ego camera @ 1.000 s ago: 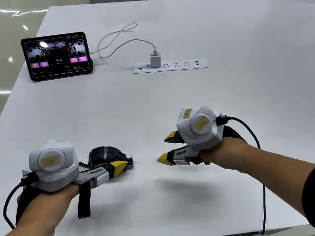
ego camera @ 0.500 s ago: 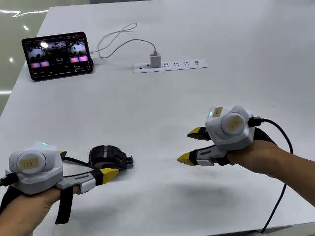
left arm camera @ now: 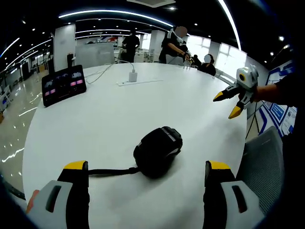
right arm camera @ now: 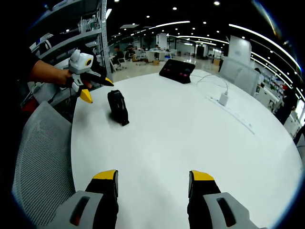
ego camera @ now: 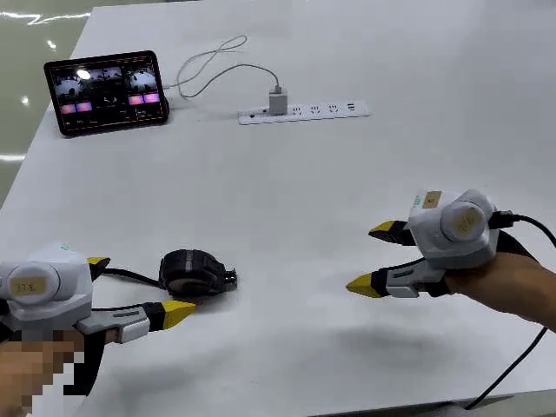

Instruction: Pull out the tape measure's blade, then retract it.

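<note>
Both grippers have pulled away from the middle of the table [ego camera: 287,191] over the past second. Your left gripper [ego camera: 139,287] has backed off the tape measure [ego camera: 193,272] toward the near-left corner, and your right gripper [ego camera: 370,257] has swung out to the right.

Nearest you, the left gripper's jaws are spread wide, yellow tips well apart, gripping nothing. The tape measure's black strap [ego camera: 130,277] trails across the table between those tips. Just beyond them, the black tape measure lies on the white tabletop, touched by neither gripper. In the left gripper view it sits centred ahead of the open jaws.

Well apart to the right, your right gripper hovers above the surface with its shadow beneath it. Its jaws are also spread and empty, pointing left toward the tape measure.

Farther back, a white power strip [ego camera: 304,112] lies across the table with a white charger [ego camera: 277,102] plugged into it. A pale cable [ego camera: 208,65] loops from the charger toward the tablet [ego camera: 108,91], which stands propped at the far left with its screen lit.
</note>
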### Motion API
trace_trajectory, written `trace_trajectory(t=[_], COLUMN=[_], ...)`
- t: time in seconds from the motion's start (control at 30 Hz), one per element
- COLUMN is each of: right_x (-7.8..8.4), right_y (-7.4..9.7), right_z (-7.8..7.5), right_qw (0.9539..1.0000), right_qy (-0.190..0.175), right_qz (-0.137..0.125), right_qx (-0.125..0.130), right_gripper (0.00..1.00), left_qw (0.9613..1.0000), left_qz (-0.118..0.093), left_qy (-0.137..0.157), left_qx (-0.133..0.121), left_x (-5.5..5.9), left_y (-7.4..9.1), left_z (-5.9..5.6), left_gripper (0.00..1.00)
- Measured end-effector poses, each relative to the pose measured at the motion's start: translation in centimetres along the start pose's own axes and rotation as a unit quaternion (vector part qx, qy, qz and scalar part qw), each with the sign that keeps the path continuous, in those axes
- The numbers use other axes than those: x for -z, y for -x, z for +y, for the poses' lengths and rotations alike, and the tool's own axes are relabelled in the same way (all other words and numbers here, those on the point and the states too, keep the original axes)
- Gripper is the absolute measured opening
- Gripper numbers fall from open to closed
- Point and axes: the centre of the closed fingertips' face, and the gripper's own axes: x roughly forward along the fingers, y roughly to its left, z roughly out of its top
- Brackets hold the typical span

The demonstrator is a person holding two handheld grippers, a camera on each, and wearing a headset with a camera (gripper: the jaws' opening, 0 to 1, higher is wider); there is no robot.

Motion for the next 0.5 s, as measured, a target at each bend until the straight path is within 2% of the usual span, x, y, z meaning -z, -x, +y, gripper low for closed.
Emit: trace_trajectory(t=[0.17,0.5], right_x=[1.4,3.9], right_y=[1.1,2.7], right_z=[-0.6,-1.2], right_qw=[0.9999,0.9995], right_qy=[-0.009,-0.016], right_qz=[0.002,0.009], right_qx=[0.01,0.024], right_gripper=[0.62,0.7], left_qw=[0.9997,0.9991], left_qz=[0.003,0.016], left_qy=[-0.001,-0.003], left_qx=[0.024,0.039], left_x=[0.4,1.2], left_y=[0.5,1.4], left_z=[-0.3,-0.1], left_gripper=[0.99,0.99])
